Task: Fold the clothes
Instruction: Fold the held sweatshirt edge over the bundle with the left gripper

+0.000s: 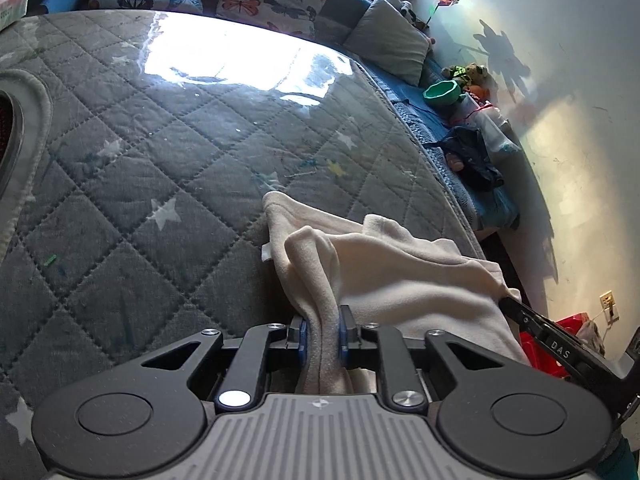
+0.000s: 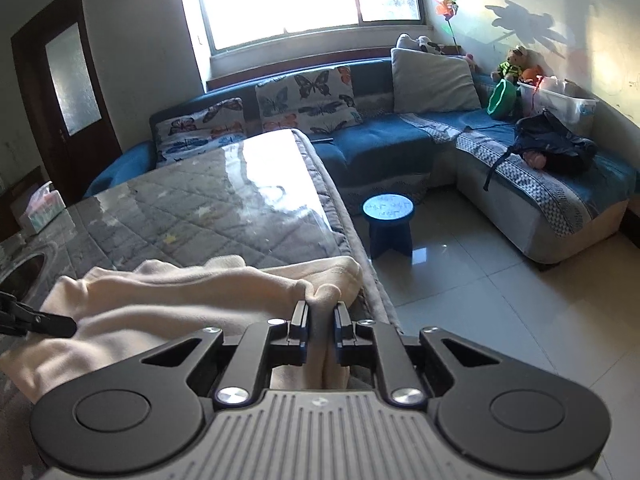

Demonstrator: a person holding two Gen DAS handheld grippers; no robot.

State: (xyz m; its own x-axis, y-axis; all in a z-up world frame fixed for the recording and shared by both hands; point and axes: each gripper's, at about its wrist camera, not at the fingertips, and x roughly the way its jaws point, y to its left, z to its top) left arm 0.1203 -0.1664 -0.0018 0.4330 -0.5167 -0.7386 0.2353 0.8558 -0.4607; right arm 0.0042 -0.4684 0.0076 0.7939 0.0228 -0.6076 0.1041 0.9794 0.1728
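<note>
Both sets of jaws stand nearly together, each clamped on a bunched ridge of the cream garment point(image 1: 384, 264); the left gripper point(image 1: 323, 332) pinches a thick fold running up between its blue pads, and the right gripper point(image 2: 321, 322) pinches a similar gathered lump at the garment's right end. The garment itself lies crumpled along the near right corner of the quilted table cover point(image 1: 160, 152), its far edge close to the table's right rim, beyond which the tiled floor point(image 2: 480, 280) drops away.

My main worry is that rim; the cloth already sits at the corner, so a pull to the right or toward the near side could drag loose fabric over the edge and let its weight slide the rest off. Each grip also looks to hold several layers rather than a single hem; lifting like that would probably raise a wad instead of a flat panel, and the fold would come out uneven. The two grippers are near each other, the right one's finger just visible at the right edge of the left view; spreading them carelessly could stretch the cloth or tear one pinch free. A soft fleece of this kind tends to slip once tension rises.
</note>
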